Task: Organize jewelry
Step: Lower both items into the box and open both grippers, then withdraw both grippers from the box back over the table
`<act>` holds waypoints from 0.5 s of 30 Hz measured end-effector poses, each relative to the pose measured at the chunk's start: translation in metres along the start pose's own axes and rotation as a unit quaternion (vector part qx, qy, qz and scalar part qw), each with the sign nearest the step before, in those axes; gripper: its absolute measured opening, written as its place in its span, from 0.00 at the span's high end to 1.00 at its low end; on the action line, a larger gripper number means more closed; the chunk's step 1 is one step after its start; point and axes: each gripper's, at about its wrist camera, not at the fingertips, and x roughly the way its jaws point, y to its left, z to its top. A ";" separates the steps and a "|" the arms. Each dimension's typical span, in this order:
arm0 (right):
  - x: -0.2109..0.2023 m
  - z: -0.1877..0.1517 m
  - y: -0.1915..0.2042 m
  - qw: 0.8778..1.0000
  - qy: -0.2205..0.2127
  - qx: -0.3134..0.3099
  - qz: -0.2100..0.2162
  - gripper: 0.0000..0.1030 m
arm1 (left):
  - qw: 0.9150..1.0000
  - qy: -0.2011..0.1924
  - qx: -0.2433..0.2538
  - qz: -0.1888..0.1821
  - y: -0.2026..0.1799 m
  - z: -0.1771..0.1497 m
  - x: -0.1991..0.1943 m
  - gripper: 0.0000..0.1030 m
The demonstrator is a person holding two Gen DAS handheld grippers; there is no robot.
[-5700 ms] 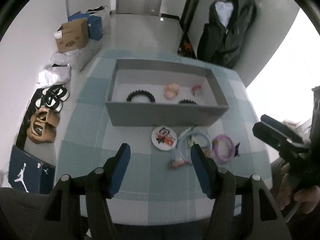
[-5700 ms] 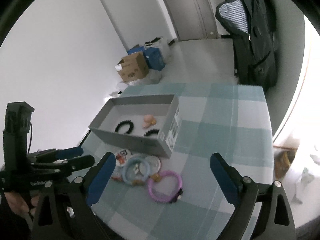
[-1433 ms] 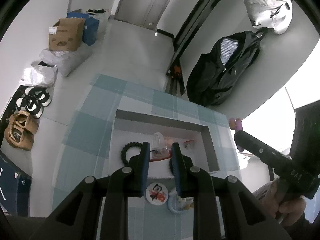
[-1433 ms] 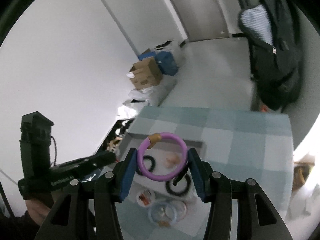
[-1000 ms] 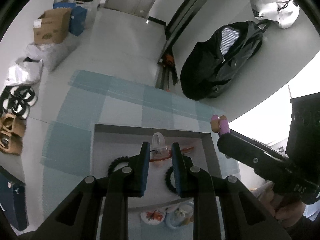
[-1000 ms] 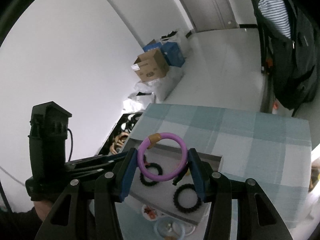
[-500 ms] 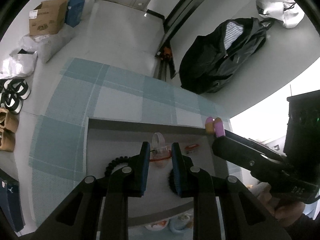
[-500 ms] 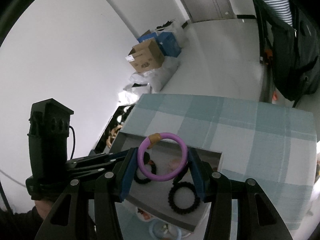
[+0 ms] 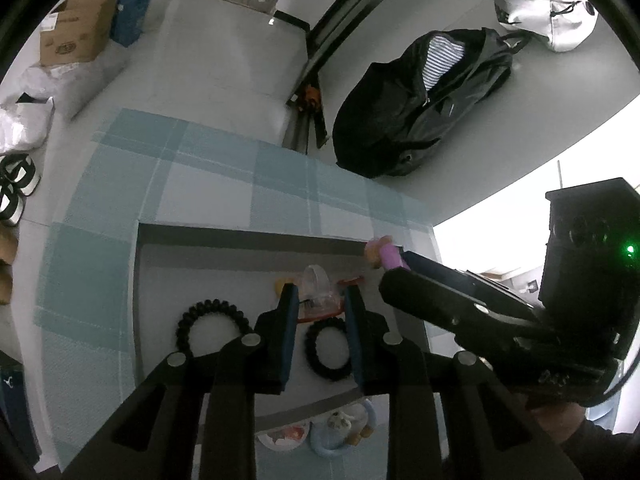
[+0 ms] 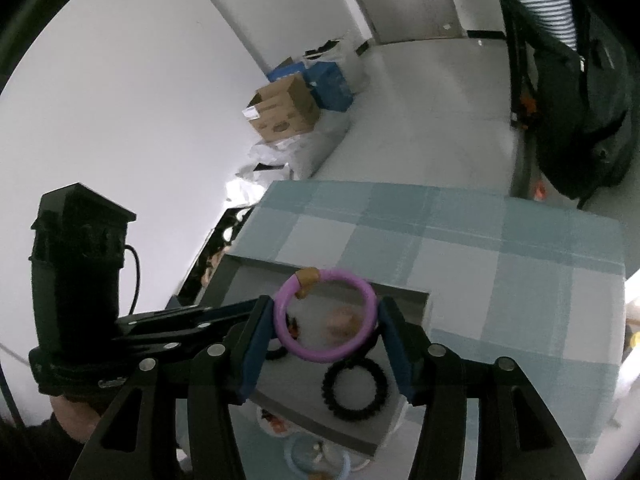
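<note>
Both handheld black plastic grippers [image 9: 320,312] [image 10: 326,328] had blue-padded fingers [image 9: 287,332] and silver screws [image 9: 250,339]; one's boxy black camera housing [image 9: 588,240] showed a green light, and a dark sleeve [image 9: 600,452] peeked in.

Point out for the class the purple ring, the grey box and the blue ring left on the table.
purple ring [image 10: 326,354], right wrist view, its lower band.
grey box [image 9: 240,240], left wrist view, its far wall.
blue ring [image 9: 326,446], left wrist view, its lower band, in front of the box.

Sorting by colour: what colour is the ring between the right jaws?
Purple ring, with a tan bead; clearest in the right wrist view.
</note>
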 end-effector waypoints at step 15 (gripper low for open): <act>-0.031 -0.003 -0.008 0.998 -0.053 0.016 -0.003 0.33 | 0.999 -0.050 0.012 0.014 -0.013 -0.007 -0.027 0.53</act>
